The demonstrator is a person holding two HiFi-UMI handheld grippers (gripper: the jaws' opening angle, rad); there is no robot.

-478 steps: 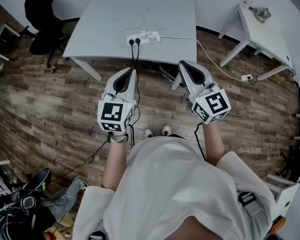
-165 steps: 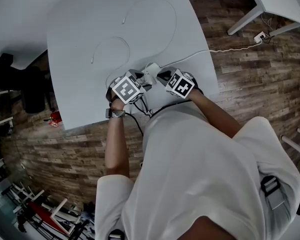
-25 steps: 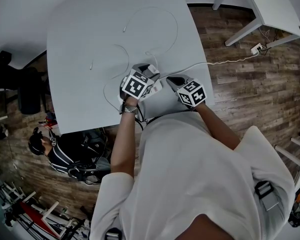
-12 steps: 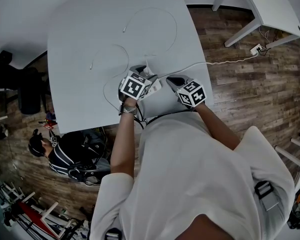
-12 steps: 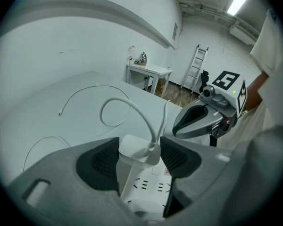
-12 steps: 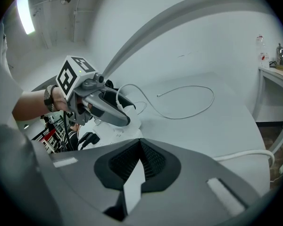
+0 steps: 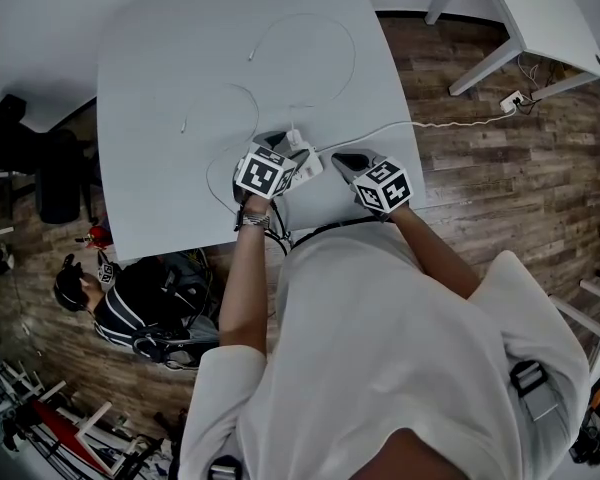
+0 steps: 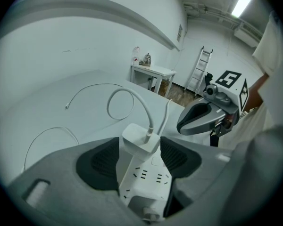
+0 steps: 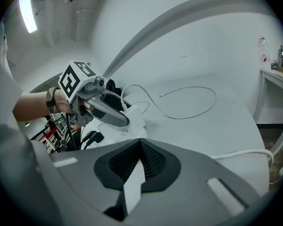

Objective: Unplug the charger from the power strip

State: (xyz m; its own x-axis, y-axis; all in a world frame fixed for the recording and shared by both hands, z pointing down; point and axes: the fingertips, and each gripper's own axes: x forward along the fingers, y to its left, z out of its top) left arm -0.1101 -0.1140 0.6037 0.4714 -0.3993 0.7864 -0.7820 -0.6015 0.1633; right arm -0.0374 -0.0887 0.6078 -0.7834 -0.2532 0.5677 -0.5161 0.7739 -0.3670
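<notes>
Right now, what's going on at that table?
A person works two handheld grippers at the white table. The left gripper has just been opening its jaws, and they stand apart around the white charger, which looks still seated in the power strip. The right gripper waits beside the power strip, jaws together, with nothing visibly gripped. The charger isn't unplugged yet.

Left gripper is pitched steeply down. Its jaws are wide apart and have just been opening, with the charger between the pads, unclamped. Right gripper is near it, tilted down less, jaws closed together, nothing held. Both forearms reach forward, and there's a band on the left wrist.
</notes>
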